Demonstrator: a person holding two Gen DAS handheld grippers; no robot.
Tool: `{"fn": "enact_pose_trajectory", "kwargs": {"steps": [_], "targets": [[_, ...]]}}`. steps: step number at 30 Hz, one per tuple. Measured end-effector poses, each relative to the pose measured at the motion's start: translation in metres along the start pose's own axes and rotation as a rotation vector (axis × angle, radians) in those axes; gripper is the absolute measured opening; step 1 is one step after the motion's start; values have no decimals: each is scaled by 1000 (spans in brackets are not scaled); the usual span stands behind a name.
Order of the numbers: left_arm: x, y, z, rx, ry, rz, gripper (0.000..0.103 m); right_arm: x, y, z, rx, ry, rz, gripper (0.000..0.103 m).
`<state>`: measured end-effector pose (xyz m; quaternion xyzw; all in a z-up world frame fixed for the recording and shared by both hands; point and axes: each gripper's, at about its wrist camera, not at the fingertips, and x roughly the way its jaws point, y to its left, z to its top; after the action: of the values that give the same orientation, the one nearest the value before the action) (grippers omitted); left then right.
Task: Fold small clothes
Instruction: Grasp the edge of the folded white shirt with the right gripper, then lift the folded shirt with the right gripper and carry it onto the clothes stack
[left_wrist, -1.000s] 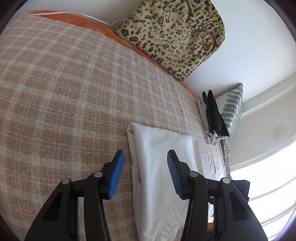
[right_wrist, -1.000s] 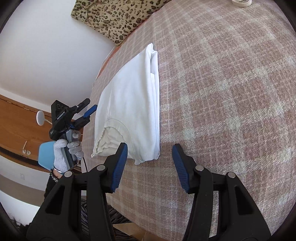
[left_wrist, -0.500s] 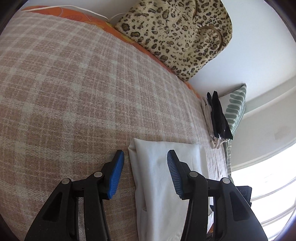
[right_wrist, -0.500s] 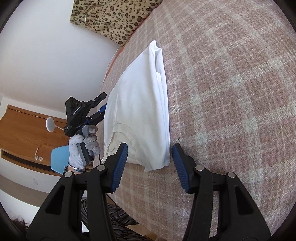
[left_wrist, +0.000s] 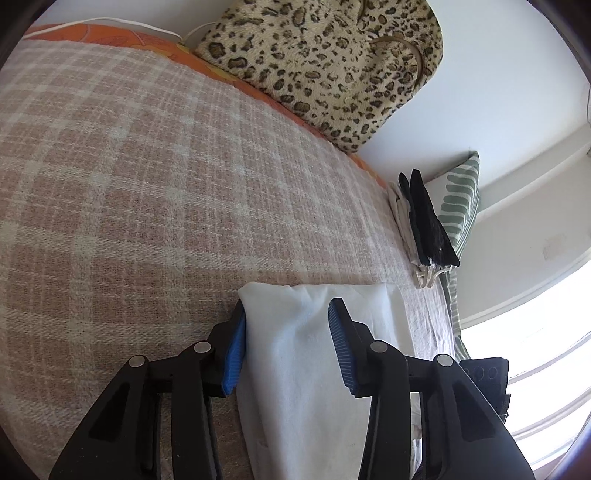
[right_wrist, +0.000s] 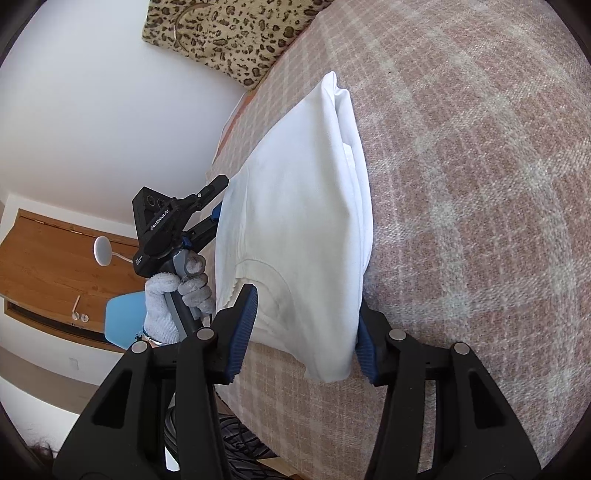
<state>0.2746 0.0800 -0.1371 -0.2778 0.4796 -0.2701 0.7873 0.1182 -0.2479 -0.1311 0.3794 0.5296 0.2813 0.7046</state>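
A folded white garment (left_wrist: 354, 299) lies on a pink plaid blanket (left_wrist: 147, 184) near the bed's edge. My left gripper (left_wrist: 286, 347) straddles one end of it. Its jaws are closing, with the left pad (left_wrist: 234, 350) against the fold's edge and the right pad (left_wrist: 340, 347) on top of the cloth. In the right wrist view the white garment (right_wrist: 295, 203) runs away from me. My right gripper (right_wrist: 304, 332) is open, with the near corner between its pads. The left gripper (right_wrist: 216, 199) sits at the cloth's far-left edge in a gloved hand (right_wrist: 173, 295).
A leopard-print bag (left_wrist: 325, 55) leans on the wall at the bed's head. A stack of folded black and white clothes (left_wrist: 424, 225) stands against a green leaf-pattern pillow (left_wrist: 461, 195). Beyond the bed's edge are a blue chair (right_wrist: 123, 314) and dark cables (right_wrist: 236, 450).
Both grippers have slid forward over the garment, so its ends now lie between their pads. The left jaws have narrowed; the right jaws keep their width.
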Motion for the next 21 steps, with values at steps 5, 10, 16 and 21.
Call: {"fn": "enact_pose_trajectory", "kwargs": {"steps": [5, 10, 16, 21], "targets": [[4, -7, -5, 40, -9, 29, 10, 5, 0, 1, 5, -9, -65, 24], [-7, -28, -7, 110, -56, 40, 9, 6, 12, 2, -56, -24, -145, 17], [-18, -48, -9, 174, -92, 61, 8, -2, 35, 2, -161, -60, -219, 14], [-23, -69, -7, 219, -115, 59, 8, -14, 44, 5, -206, -90, -249, 13]]}}
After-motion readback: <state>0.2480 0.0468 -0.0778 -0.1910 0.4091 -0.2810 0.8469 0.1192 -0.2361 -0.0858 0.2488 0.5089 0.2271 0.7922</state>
